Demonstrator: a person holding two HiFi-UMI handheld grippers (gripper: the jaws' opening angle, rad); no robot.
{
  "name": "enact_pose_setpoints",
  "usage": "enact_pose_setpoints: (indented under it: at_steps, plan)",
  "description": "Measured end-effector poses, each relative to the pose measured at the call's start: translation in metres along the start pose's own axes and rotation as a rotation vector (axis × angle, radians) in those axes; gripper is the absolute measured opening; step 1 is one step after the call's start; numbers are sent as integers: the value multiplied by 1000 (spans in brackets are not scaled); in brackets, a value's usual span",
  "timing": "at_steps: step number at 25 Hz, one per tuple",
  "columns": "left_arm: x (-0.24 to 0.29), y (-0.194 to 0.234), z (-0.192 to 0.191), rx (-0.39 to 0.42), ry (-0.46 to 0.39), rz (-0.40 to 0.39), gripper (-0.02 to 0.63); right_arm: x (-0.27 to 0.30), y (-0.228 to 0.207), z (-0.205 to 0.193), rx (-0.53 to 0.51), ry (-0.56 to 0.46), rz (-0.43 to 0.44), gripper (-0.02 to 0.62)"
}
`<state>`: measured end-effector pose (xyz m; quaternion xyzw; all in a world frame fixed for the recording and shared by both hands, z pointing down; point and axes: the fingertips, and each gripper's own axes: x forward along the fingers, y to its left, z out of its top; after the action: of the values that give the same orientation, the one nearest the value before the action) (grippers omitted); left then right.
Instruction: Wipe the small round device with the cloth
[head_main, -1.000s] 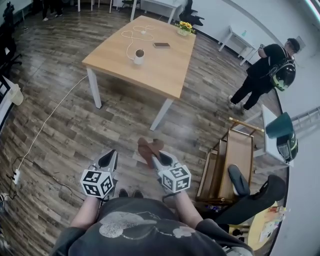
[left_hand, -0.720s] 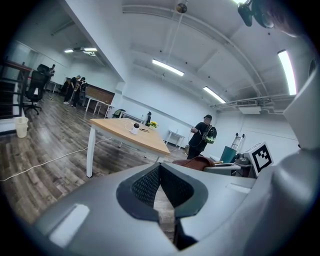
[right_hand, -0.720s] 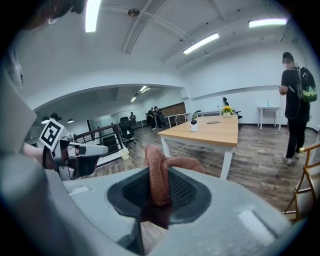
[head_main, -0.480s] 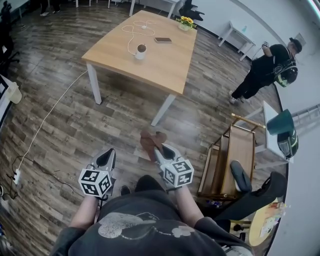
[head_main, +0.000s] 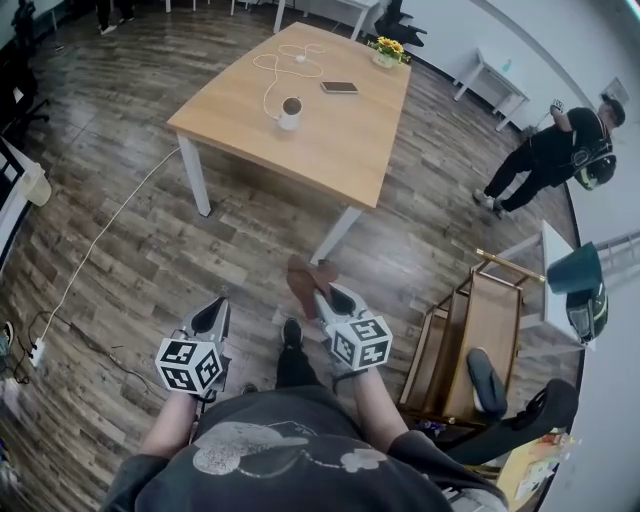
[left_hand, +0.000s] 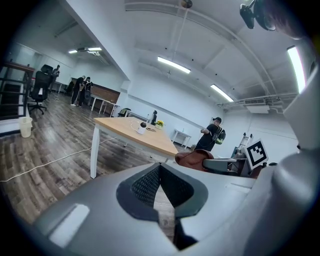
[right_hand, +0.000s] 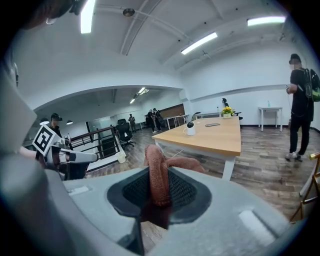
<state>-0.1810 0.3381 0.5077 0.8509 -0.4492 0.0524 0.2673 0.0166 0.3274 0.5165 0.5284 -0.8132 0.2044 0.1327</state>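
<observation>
The small round white device (head_main: 290, 113) stands on the wooden table (head_main: 330, 140) ahead, with a white cable running from it; it also shows in the left gripper view as the device (left_hand: 142, 127) and in the right gripper view as the device (right_hand: 189, 129). My right gripper (head_main: 325, 292) is shut on a reddish-brown cloth (head_main: 303, 280), and the cloth (right_hand: 159, 172) stands up between the jaws. My left gripper (head_main: 213, 316) is shut with nothing in it, held low beside the right one. Both are well short of the table.
A phone (head_main: 339, 87) and a pot of yellow flowers (head_main: 387, 50) sit on the table's far part. A wooden cart (head_main: 470, 330) stands to my right. A person in black (head_main: 555, 155) stands beyond it. A white cable (head_main: 95, 240) trails over the floor at left.
I have stepped forward towards the table; one foot now shows ahead between the grippers. Both grippers keep their places, the right still on the cloth. The person at right has walked further off.
</observation>
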Motion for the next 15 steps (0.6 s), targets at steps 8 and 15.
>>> enact_pose_setpoints:
  at_steps: [8,15]
  plan:
    - [84,-10,46,29,-21,13,18,50,-71,46,20,-23,35,75]
    - [151,-24,73,30,-30,31,18,73,-142,69,44,-8,36,75]
